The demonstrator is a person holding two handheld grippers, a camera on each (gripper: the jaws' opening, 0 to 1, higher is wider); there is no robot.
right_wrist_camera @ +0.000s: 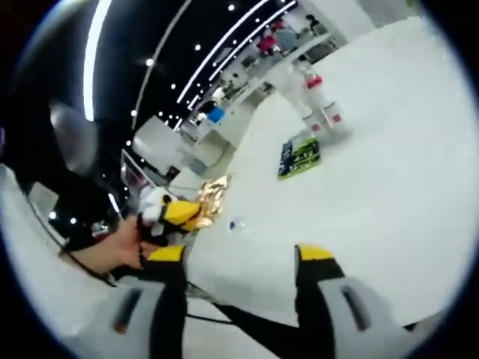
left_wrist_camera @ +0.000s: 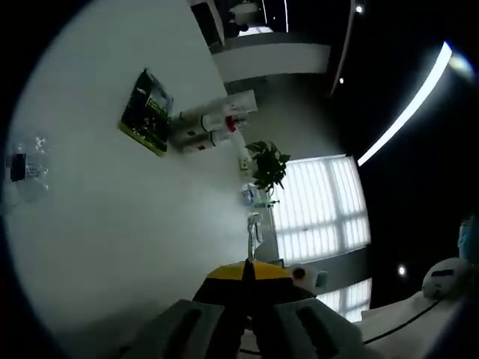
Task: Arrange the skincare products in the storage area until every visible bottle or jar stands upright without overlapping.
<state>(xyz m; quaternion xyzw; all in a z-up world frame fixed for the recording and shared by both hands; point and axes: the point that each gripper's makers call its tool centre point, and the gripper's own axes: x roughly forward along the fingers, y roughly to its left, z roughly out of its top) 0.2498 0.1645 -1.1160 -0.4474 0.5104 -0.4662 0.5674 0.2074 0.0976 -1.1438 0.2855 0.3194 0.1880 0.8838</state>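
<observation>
A wide white worktop point(right_wrist_camera: 389, 187) carries a green and black packet point(right_wrist_camera: 299, 157) lying flat, with white bottles point(right_wrist_camera: 318, 93) with red marks standing just beyond it. In the left gripper view the same bottles point(left_wrist_camera: 206, 127) sit beside the packet point(left_wrist_camera: 146, 112), a potted plant point(left_wrist_camera: 268, 166) farther off by bright windows. The left gripper point(left_wrist_camera: 248, 273) has its fingers pressed together. The right gripper point(right_wrist_camera: 241, 258) has its fingers spread, holding nothing. Writing on the labels is too small to read.
</observation>
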